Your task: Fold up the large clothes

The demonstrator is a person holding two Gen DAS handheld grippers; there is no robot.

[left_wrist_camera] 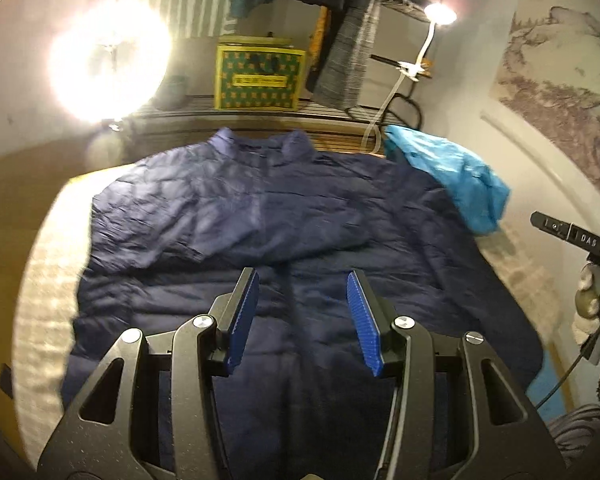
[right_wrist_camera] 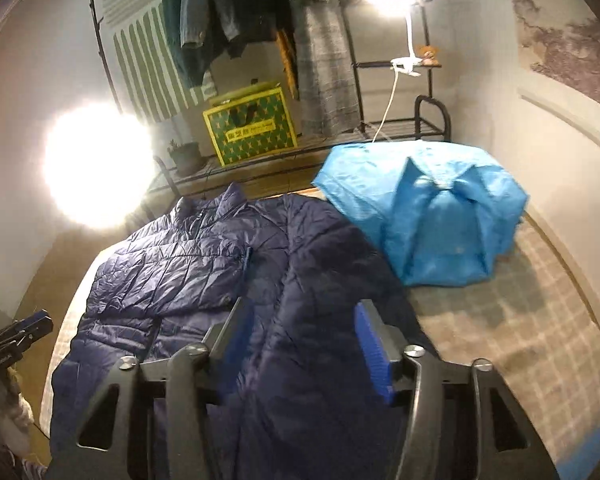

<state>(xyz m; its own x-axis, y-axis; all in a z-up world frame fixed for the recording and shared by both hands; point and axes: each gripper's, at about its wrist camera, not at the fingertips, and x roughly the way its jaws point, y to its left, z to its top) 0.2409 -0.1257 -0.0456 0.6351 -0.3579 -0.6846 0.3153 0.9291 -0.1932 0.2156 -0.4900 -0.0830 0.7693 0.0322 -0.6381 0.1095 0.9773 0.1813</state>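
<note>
The navy jacket (left_wrist_camera: 284,208) lies flat on the bed (right_wrist_camera: 520,320), sleeves folded in; left gripper (left_wrist_camera: 302,284) and right gripper (right_wrist_camera: 300,320) hover with jaws apart, empty; the slippery fabric could spring unfolded, or snag the blue garment (right_wrist_camera: 428,208) overlapping its shoulder.

We saw the jacket (left_wrist_camera: 268,216) spread flat on the bed (right_wrist_camera: 520,320), collar toward the far end. A second garment (right_wrist_camera: 424,208) lay at its right shoulder, overlapping it. Behind the bed stood a rack (right_wrist_camera: 400,128) bearing a box (left_wrist_camera: 260,76), clothes hanging above.
</note>
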